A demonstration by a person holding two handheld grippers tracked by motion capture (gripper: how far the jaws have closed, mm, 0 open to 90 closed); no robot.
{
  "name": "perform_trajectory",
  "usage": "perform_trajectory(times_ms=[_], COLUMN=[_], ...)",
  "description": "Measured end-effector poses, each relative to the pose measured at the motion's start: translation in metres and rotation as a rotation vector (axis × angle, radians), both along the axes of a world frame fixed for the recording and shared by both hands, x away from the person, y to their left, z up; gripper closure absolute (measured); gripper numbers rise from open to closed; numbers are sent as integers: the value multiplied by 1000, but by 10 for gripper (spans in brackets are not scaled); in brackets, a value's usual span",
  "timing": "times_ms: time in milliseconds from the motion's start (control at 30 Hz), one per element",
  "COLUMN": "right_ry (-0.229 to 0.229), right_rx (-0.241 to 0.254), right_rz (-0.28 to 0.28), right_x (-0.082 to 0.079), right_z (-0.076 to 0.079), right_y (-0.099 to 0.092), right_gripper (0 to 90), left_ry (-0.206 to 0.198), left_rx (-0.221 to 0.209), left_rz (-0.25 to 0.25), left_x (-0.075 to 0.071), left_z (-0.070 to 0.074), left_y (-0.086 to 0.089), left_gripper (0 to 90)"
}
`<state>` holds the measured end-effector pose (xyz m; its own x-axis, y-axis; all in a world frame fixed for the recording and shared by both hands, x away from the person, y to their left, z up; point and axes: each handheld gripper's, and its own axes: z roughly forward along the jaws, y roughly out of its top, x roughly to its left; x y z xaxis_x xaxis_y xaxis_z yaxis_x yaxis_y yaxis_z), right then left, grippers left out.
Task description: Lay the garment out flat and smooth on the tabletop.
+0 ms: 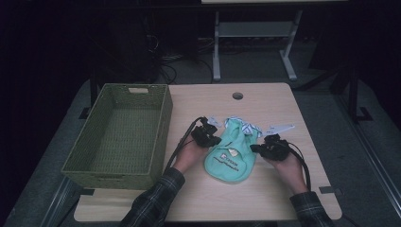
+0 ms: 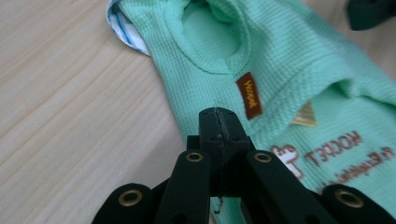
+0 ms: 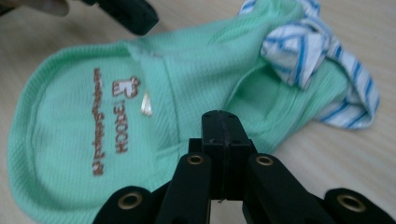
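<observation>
The garment (image 1: 231, 153) lay flat at frame centre, right of the basket (image 1: 120, 135). Left gripper (image 1: 206, 135) and right gripper (image 1: 270, 146), jaws together at its edges; whether cloth was pinched, unclear. Lifting both sides evenly would likely prevent bunching.

brown tag (image 2: 248, 95) on mint garment (image 2: 280, 60), small lettering unreadable
</observation>
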<state>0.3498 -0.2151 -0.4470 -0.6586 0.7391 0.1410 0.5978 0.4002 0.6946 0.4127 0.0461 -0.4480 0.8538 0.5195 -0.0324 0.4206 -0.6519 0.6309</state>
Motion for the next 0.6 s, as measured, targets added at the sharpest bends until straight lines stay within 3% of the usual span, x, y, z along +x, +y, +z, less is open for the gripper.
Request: perform_trajectory(times_ms=[267,600], right_ry=[45,32], right_rx=[-44,-60], right_rz=[22,26], right_x=[-7,-10], right_z=[-16,-19], right_y=[2,2], right_gripper=[898,898], left_ry=[2,22], left_rx=[18,47], left_rz=[3,7], left_x=[3,-12], left_z=[-12,-9], left_y=[-3,1], left_gripper=[896,896])
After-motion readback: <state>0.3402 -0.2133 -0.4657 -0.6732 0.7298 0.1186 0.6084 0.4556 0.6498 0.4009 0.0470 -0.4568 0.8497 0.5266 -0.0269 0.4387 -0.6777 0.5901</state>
